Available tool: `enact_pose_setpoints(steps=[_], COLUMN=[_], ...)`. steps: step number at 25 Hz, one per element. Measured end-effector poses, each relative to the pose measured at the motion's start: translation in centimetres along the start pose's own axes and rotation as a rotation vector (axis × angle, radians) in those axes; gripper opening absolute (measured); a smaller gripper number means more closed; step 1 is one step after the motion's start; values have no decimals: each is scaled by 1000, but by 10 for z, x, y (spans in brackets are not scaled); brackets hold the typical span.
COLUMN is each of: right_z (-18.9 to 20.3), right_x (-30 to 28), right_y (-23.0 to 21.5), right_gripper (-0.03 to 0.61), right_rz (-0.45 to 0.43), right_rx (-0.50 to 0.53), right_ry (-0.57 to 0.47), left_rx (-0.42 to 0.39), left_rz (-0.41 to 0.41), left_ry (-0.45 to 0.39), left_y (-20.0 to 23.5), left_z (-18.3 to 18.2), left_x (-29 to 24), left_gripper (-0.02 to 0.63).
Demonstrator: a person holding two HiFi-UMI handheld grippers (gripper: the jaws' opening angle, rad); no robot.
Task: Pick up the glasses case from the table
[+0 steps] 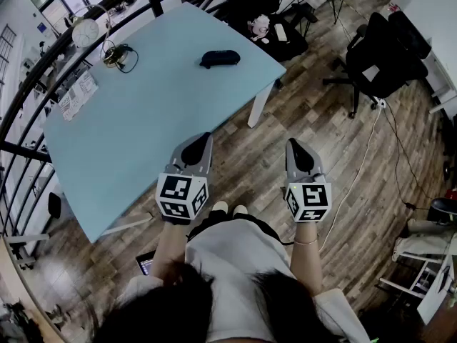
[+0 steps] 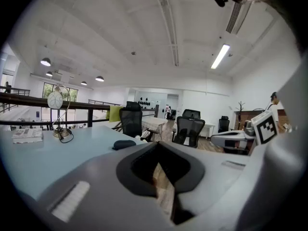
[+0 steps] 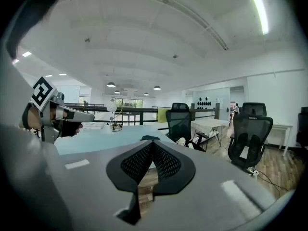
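Note:
The dark glasses case [image 1: 220, 58] lies near the far right edge of the light blue table [image 1: 143, 120]. It also shows small in the left gripper view [image 2: 124, 144] and just past the jaws in the right gripper view [image 3: 150, 138]. My left gripper [image 1: 203, 136] hovers at the table's near right edge, well short of the case, with its jaws shut and empty [image 2: 158, 150]. My right gripper [image 1: 293, 142] hangs over the wooden floor to the right of the table, shut on nothing [image 3: 153, 143]. Both point forward, a little below level.
A round-headed desk lamp [image 1: 86, 32] with a coiled cable and some papers [image 1: 75, 95] sit at the table's far left. A black railing [image 1: 43, 63] runs behind the table. Office chairs [image 1: 382, 48] stand to the right, and a cable [image 1: 364, 156] trails over the floor.

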State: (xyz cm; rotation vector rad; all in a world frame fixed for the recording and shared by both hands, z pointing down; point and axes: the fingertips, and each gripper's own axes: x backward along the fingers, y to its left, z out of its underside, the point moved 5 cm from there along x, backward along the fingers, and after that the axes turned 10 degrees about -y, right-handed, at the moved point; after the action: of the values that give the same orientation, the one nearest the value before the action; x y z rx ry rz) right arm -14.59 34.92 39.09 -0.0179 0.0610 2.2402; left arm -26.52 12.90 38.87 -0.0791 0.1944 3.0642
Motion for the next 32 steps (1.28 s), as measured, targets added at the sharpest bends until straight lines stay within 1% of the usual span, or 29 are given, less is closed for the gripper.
enact_pose_setpoints(steps=[4, 10, 16, 18, 21, 25, 29, 32], right_z=[3, 5, 8, 11, 12, 11, 10, 5], right_x=[6, 13, 7, -2, -18, -47, -83, -118], right_y=[-8, -17, -23, -25, -29, -41, -54, -64], right_gripper=[3, 7, 73, 90, 137, 158, 193, 210], right_rz=[-6, -46, -88, -102, -122, -133, -140, -141], right_rx=[-18, -34, -64, -69, -78, -75, -80, -85], right_ry=[-8, -29, -21, -15, -13, -22, -17, -19], left_rx=[-8, -17, -20, -22, -27, -30, -25, -23], left_rz=[-2, -32, -59, -62, -58, -70, -68, -61], left_ry=[-1, -2, 8, 6, 2, -10, -10, -17], left_y=[-10, -21, -20, -17, -12, 2, 23, 41], left_z=[2, 6, 7, 7, 6, 4, 2, -8], left_x=[-2, 5, 2, -6, -20, -45, -82, -114], left_gripper=[57, 57, 57, 57, 57, 57, 57, 57])
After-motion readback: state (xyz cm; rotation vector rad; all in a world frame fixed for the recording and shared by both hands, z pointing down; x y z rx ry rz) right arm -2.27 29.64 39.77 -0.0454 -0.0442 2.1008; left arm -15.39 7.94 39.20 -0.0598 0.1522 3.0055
